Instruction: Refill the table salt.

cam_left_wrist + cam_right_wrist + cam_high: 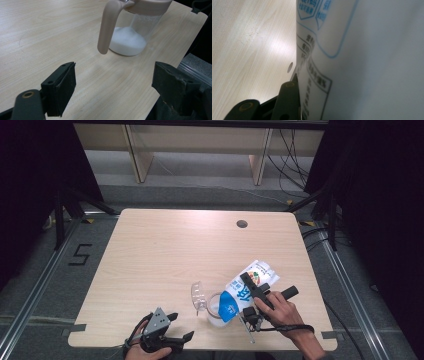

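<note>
jar (pixel 216 310) ahead of left claw (pixel 181 326), bare tabletop (pixel 165 250) beyond

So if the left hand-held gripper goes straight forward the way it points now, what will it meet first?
Probably the jar of white powder, handle first; the left hand-held gripper stands open and the table between looks bare. Depth is uncertain.

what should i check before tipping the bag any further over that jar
1. Right claw clamped on the blue-and-white bag: ok, a jaw presses its printed side in the right gripper view.
2. Bag mouth over the glass jar: ok, its lower end sits over the jar opening in the high view.
3. Jar lid flipped open: ok.
4. Room left in the jar: ok, white powder covers only the bottom.
5. Jar steadied: not ok, the left claw is open and apart from it.
6. Powder flowing: cannot tell.
</note>
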Available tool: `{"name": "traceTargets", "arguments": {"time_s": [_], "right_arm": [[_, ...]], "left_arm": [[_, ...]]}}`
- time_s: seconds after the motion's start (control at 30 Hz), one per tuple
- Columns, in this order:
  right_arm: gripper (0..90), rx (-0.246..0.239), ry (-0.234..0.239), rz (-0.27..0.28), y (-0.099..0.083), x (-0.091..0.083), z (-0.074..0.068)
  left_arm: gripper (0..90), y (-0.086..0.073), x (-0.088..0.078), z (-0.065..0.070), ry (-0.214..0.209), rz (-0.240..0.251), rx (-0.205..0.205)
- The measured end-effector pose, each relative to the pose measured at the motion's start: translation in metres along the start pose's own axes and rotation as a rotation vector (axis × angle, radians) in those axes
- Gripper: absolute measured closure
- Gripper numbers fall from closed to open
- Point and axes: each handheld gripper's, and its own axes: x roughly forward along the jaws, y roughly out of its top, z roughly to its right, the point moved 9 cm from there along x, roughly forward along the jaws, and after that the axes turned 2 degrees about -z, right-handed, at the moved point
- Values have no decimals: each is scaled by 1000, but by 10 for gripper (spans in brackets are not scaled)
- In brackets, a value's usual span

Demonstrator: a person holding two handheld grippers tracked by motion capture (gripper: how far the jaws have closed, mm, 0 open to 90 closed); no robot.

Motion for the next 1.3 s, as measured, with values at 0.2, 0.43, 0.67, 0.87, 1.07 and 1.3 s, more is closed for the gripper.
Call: {"name": "traceTargets", "arguments": {"time_s": [0.2, 0.43, 0.67, 0.87, 1.07, 1.3], "right_arm": [[614, -21, -8, 6, 1, 0, 2], [617, -3, 3, -3, 0, 0, 0], [621, -21, -7, 8, 1, 1, 2], [624, -23, -8, 8, 1, 1, 3], [627, -35, -17, 13, 1, 1, 5], [630, -14, -4, 2, 0, 0, 2]], "left_arm": [[185, 0, 0, 0, -2, -1, 0], [185, 0, 0, 0, -2, -1, 2], [186, 0, 0, 0, -2, -1, 1], [185, 0, 0, 0, -2, 0, 0], [185, 0, 0, 0, -2, 0, 0], [185, 0, 0, 0, 0, -1, -2]]}}
